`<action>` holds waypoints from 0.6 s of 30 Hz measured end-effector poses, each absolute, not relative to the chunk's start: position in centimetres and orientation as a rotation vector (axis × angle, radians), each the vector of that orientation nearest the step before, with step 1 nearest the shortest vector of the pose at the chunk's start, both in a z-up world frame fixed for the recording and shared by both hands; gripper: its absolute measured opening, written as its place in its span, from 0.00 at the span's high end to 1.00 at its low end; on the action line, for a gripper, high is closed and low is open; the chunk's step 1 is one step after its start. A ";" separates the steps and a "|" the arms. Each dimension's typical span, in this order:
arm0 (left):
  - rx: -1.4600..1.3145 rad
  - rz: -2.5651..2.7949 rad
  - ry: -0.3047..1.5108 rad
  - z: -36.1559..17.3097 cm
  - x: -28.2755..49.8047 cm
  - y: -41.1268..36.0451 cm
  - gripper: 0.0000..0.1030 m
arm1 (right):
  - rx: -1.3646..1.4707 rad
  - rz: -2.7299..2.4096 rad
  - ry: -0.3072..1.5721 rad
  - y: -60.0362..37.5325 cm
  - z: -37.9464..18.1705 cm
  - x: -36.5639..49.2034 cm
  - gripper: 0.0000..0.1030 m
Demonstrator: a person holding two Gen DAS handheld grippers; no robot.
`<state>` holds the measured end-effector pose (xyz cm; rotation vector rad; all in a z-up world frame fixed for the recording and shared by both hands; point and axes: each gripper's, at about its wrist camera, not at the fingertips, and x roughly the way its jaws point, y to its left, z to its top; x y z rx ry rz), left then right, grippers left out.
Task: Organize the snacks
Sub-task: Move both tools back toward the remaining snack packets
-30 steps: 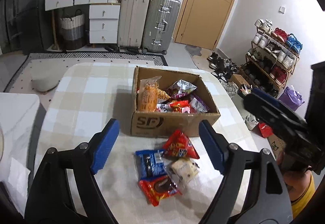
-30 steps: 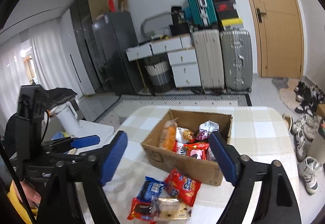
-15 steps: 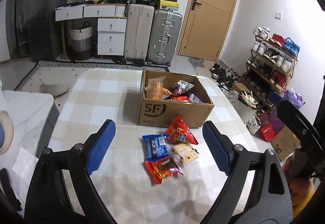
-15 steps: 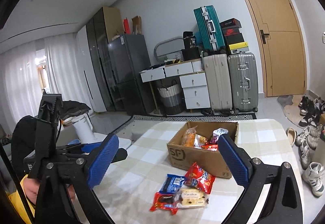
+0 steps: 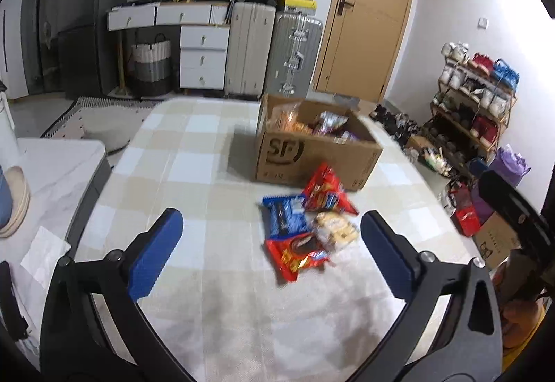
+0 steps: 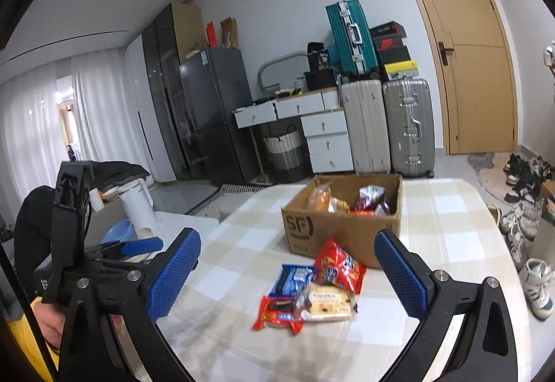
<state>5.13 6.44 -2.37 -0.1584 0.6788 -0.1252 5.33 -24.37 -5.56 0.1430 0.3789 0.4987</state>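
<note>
A cardboard box (image 5: 312, 153) (image 6: 347, 226) marked SF stands on the checked tablecloth (image 5: 194, 153) with several snack bags inside. In front of it lie a red pack (image 5: 324, 191) (image 6: 341, 267), a blue pack (image 5: 284, 214) (image 6: 293, 278), a pale cake pack (image 5: 334, 231) (image 6: 327, 302) and a red cookie pack (image 5: 296, 255) (image 6: 277, 311). My left gripper (image 5: 270, 215) hovers short of this pile, its jaws opening with nothing between them. My right gripper (image 6: 287, 237) stands open and empty, also back from the pile.
A white side table (image 5: 59, 170) with bowls stands left of the table. A shoe rack (image 5: 475, 104) and loose shoes (image 6: 527, 219) are on the right. Suitcases (image 5: 270, 52), drawers (image 5: 203, 59) and a door (image 5: 367, 18) line the far wall.
Both grippers have drawn back from the box, which now looks smaller and farther off. Both pairs of jaws have spread wider. The snacks have not moved.
</note>
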 end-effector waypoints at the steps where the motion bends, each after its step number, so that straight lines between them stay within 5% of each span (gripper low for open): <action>1: -0.161 -0.124 0.694 -3.1 5.2 6.4 0.01 | 0.151 0.499 0.389 -24.5 -6.2 5.4 0.01; 18: -0.135 -0.137 0.887 -11.7 9.8 3.3 0.01 | 0.199 0.476 0.608 -24.9 -14.2 9.4 0.01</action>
